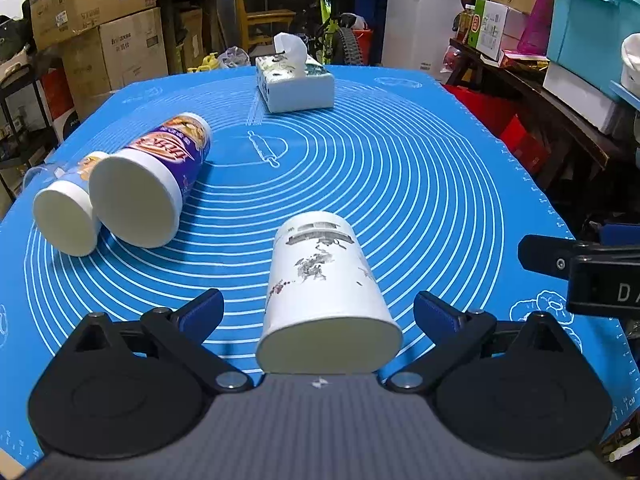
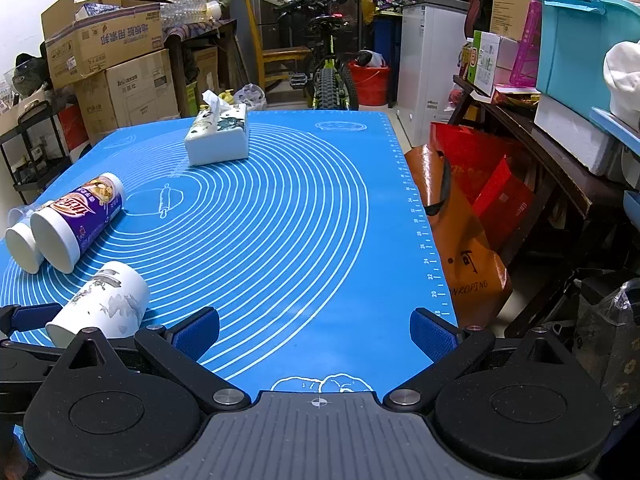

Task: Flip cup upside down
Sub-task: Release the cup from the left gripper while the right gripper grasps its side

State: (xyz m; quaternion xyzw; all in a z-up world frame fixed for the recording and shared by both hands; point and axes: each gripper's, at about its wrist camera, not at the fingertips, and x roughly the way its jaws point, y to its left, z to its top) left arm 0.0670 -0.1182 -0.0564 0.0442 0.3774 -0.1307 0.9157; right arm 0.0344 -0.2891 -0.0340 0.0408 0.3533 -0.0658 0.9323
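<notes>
A white paper cup with ink-painting print (image 1: 324, 280) lies on its side on the blue mat (image 1: 420, 184), one flat end facing me. My left gripper (image 1: 318, 312) is open, its blue pads on either side of the cup's near end, not touching it. The cup also shows in the right wrist view (image 2: 104, 300) at lower left. My right gripper (image 2: 316, 330) is open and empty above the mat's near right part.
A purple printed cup (image 1: 156, 176) and a smaller white cup (image 1: 66, 216) lie on their sides at the left. A tissue box (image 1: 294, 80) stands at the back of the mat. The mat's right edge drops off beside an orange bag (image 2: 460, 248) and cluttered shelves.
</notes>
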